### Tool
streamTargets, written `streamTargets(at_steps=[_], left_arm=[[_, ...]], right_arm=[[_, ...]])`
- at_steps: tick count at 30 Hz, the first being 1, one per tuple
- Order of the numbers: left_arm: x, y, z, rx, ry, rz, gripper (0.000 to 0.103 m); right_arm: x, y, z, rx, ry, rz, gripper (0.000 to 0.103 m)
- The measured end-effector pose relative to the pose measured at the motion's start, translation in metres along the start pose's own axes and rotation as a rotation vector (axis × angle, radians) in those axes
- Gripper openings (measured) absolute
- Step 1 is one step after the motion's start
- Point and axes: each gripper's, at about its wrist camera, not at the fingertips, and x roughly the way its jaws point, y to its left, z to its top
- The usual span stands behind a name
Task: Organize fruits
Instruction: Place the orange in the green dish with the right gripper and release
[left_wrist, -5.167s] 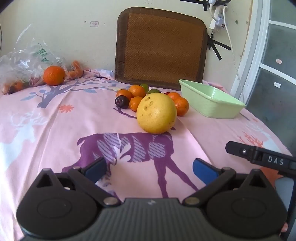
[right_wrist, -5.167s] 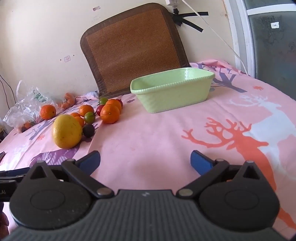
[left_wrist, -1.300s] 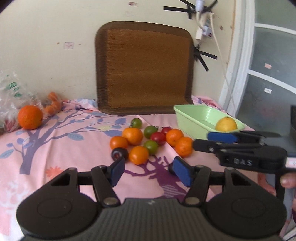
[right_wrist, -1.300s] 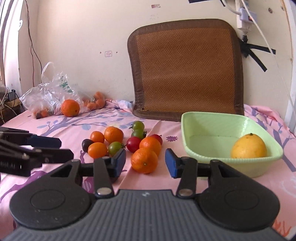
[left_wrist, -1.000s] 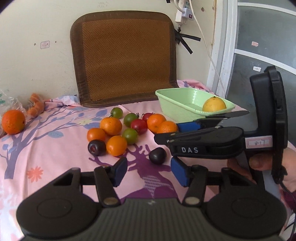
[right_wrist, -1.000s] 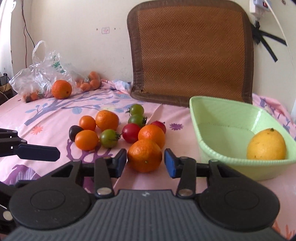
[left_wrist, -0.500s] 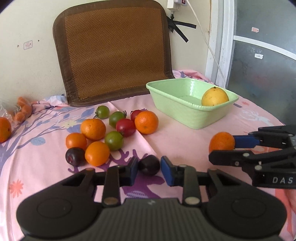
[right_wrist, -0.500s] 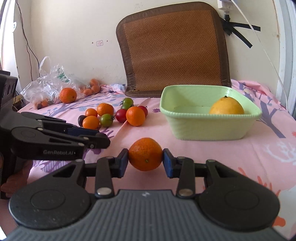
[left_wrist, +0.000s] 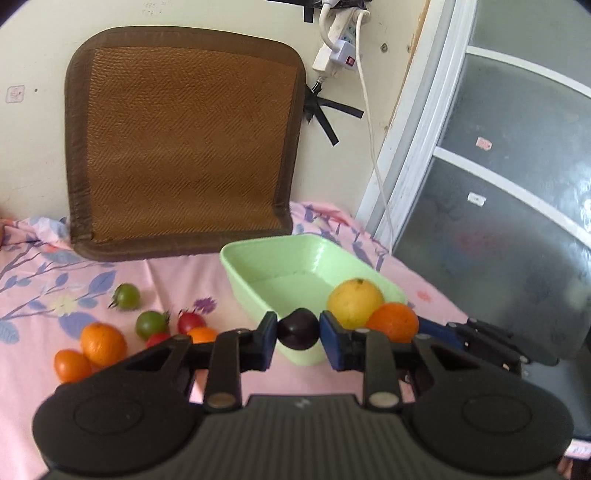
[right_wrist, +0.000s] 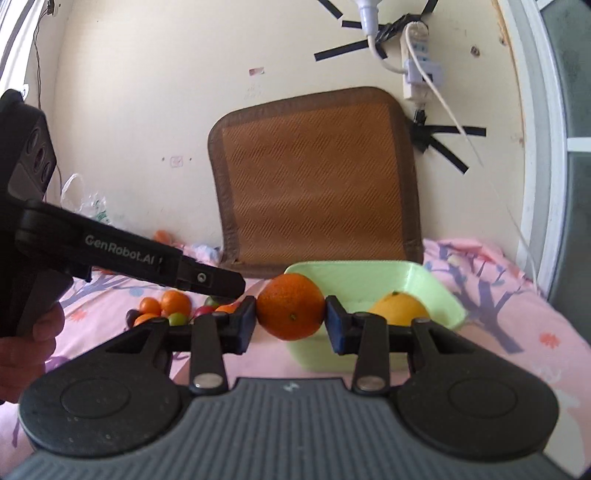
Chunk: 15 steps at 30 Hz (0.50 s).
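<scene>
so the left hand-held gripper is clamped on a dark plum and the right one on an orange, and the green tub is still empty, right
Not quite: the light green plastic tub is not empty; a large yellow citrus fruit already lies in it, as the left wrist view shows. The rest holds: the left hand-held gripper is shut on the small dark purple plum, and the right hand-held gripper on the round orange.

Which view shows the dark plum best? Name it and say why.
The left wrist view: the dark plum sits centred and unobstructed, clamped between the left gripper's blue fingers, in front of the green bin. The right wrist view shows only that gripper's side; the plum is hidden there.
</scene>
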Motion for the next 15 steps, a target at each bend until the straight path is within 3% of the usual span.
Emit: streamTargets(at_steps=[3, 7, 13, 15], left_arm=[[0.030, -0.004, 0.016, -0.008, 0.016, -0.017, 0.026], [0.073, 0.005, 0.020, -0.074, 0.094, -0.008, 0.026], [0.088, 0.006, 0.013, -0.067, 0.096, -0.001, 0.028], [0.087, 0.002, 0.012, -0.045, 0.089, 0.011, 0.035]], right_arm=[[0.022, -0.013, -0.001, 0.001, 0.021, -0.030, 0.043], [0.039, -0.019, -0.007, 0.003, 0.047, -0.046, 0.043], [0.046, -0.020, -0.011, 0.011, 0.066, -0.032, 0.044], [0.045, -0.021, -0.011, 0.023, 0.069, -0.028, 0.053]])
